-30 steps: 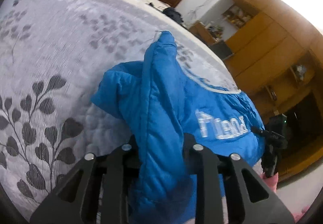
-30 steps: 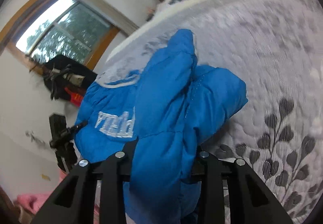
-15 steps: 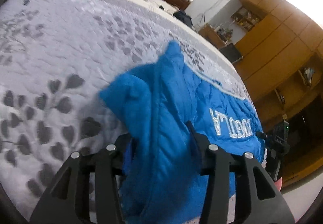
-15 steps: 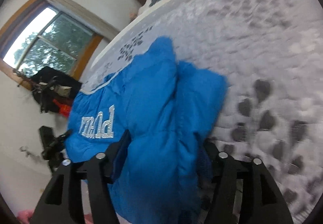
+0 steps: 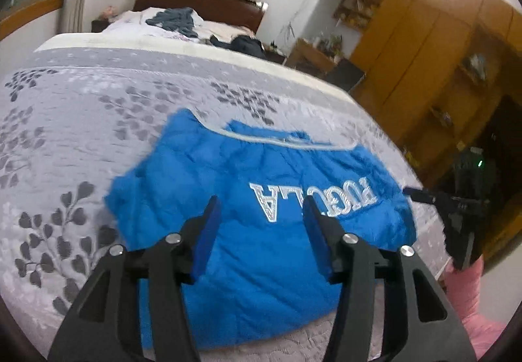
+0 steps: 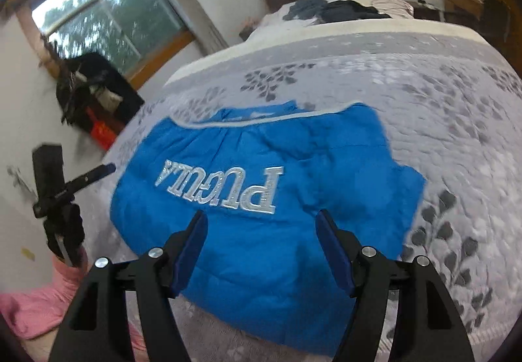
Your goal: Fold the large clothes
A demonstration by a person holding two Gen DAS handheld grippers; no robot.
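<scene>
The blue jacket [image 5: 261, 231] is laid folded on the bed [image 5: 81, 107]. The jaws of the left gripper [image 5: 261, 215] and right gripper [image 6: 261, 225] are held apart, empty, above it. The puffy layers could spring open if left unpressed.

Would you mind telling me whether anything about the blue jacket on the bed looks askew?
Yes: the blue jacket lies rumpled, its edges uneven, one corner jutting sideways onto the grey bedspread.
</scene>
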